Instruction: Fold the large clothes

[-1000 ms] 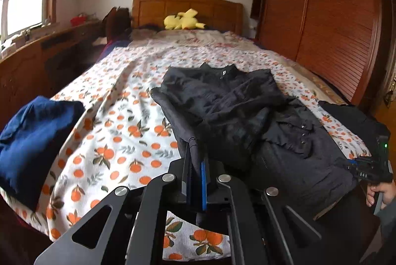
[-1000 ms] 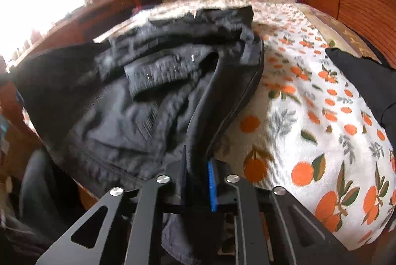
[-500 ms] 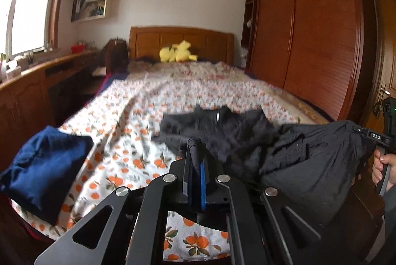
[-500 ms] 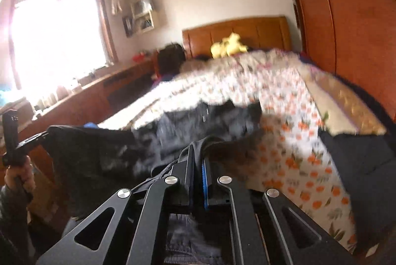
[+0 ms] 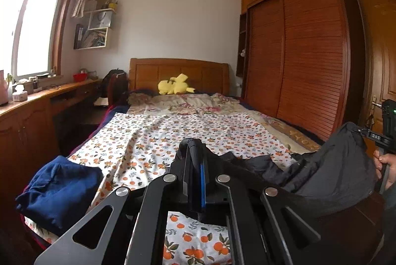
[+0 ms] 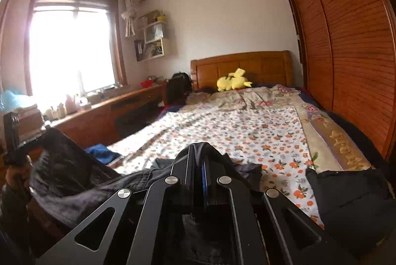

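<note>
Looking along the left gripper, I see its jaws pinched tight on a fold of the black garment, a narrow ridge of dark cloth sticking up between the blue-lined pads. From that grip the garment stretches rightward, lifted clear of the bed near its foot edge, and rises to the right gripper, gripped by a hand at the picture's right edge. A crumpled blue garment sits at the bed's near left corner, on the orange-print sheet. A yellow plush toy lies against the wooden headboard, and a slatted wardrobe stands along the right side of the bed. Turning to the right wrist view, the right gripper is likewise clamped shut on black cloth bunched between its fingers. The black garment sags away to the left, hanging above the foot of the bed, up to the left gripper, where a hand grasps its handle. Another dark garment lies at the bed's near right corner, a patch of the blue garment shows beyond the hanging cloth, and the window glares white on the left wall.
</note>
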`<state>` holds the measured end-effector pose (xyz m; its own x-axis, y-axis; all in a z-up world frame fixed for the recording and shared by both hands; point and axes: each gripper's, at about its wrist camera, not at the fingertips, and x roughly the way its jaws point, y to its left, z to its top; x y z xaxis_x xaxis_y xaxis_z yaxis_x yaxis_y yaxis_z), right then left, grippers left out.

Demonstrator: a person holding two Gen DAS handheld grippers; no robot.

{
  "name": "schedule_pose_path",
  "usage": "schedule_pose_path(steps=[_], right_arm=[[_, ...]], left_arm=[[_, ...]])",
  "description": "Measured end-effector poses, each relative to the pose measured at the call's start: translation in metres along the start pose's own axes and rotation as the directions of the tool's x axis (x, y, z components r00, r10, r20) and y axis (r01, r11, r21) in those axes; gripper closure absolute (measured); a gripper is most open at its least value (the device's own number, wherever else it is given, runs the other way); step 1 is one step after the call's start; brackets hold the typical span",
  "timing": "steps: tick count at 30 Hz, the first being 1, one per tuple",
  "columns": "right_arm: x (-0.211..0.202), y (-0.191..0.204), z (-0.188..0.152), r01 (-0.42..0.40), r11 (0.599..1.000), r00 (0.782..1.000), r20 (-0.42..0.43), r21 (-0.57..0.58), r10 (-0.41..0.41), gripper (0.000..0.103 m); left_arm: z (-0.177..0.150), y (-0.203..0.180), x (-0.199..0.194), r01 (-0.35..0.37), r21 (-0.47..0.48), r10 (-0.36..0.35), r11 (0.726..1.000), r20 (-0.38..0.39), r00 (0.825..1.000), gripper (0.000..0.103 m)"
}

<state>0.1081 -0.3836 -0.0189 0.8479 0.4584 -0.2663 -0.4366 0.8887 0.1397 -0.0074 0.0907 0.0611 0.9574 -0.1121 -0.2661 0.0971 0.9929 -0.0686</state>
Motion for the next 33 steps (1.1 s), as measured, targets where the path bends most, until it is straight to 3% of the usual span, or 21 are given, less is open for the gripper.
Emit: schedule_pose_path(steps=[11, 18, 33], right_arm=[[0.073, -0.027, -0.039, 0.041, 0.998, 0.985, -0.169, 0.04, -0.034, 0.099], [0.103, -0.044, -0.032, 0.074, 0.994, 0.982, -0.18, 0.082, -0.058, 0.099], [0.204, -0.085, 0.004, 0.193, 0.981, 0.963, -0.195, 0.02, -0.186, 0.099]], left_arm=[[-0.024, 0.036, 0.098, -0.015, -0.051, 0.008, 0.999, -0.133, 0.991, 0.098], [-0.017, 0.057, 0.145, 0.003, -0.044, -0.01, 0.999, -0.159, 0.987, 0.098], [0.016, 0.092, 0.27, -0.01, -0.057, 0.001, 0.998, -0.16, 0.987, 0.098]])
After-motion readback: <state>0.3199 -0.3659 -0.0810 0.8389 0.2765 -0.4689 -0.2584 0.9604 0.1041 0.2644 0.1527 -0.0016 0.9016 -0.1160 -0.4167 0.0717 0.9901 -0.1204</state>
